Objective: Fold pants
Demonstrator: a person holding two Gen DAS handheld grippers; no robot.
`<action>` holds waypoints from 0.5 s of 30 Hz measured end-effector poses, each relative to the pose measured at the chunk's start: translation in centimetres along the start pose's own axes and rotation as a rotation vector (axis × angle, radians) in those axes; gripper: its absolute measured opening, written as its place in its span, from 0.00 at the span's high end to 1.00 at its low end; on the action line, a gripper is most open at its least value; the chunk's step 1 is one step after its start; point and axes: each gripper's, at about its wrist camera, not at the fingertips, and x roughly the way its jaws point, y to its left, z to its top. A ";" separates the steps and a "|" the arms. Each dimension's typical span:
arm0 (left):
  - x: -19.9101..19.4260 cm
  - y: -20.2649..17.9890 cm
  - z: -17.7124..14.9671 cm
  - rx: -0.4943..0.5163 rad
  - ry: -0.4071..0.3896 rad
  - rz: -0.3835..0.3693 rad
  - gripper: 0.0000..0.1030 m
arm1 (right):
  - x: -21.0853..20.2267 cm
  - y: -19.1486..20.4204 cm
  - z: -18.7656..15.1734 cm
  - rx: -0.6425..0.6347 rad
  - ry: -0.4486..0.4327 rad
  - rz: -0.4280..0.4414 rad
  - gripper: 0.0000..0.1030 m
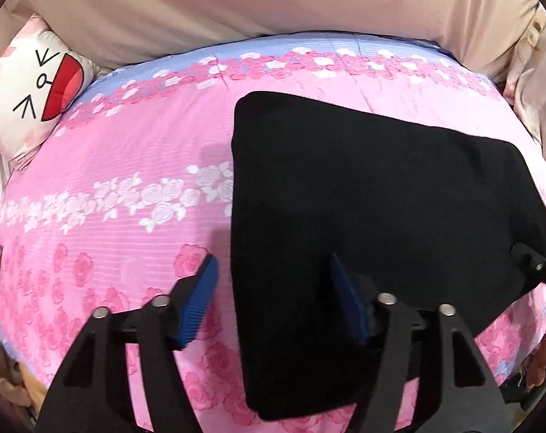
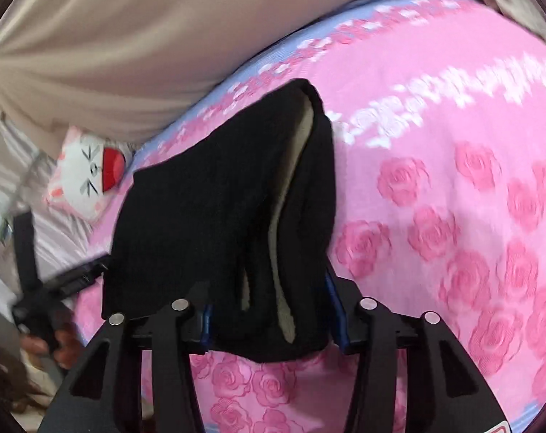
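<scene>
Left tongs (image 1: 273,281) open over pants (image 1: 363,216) edge, right tongs (image 2: 269,310) gripping the folded pants

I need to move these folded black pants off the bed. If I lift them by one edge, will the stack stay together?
Probably not. The black pants are soft cloth, so they would likely droop. In the right wrist view the layers already gape, showing pale lining, so the fold may open. They look thick, perhaps heavy for their size; the bedspread shouldn't let them slide much.
</scene>
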 end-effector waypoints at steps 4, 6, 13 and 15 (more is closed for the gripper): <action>0.0 -0.5 0.0 0.025 -0.030 0.026 0.27 | -0.2 0.1 -0.2 0.008 -0.009 -0.026 0.44; 0.2 -0.6 0.0 0.027 -0.030 0.022 0.27 | -0.1 0.3 -0.3 0.015 -0.010 -0.036 0.42; 0.4 -0.5 0.0 0.009 -0.032 0.015 0.23 | 0.4 0.4 -0.3 0.034 -0.007 -0.037 0.29; 0.5 -0.5 -0.1 0.003 -0.034 0.019 0.17 | 0.7 0.9 -0.3 0.017 -0.008 -0.044 0.25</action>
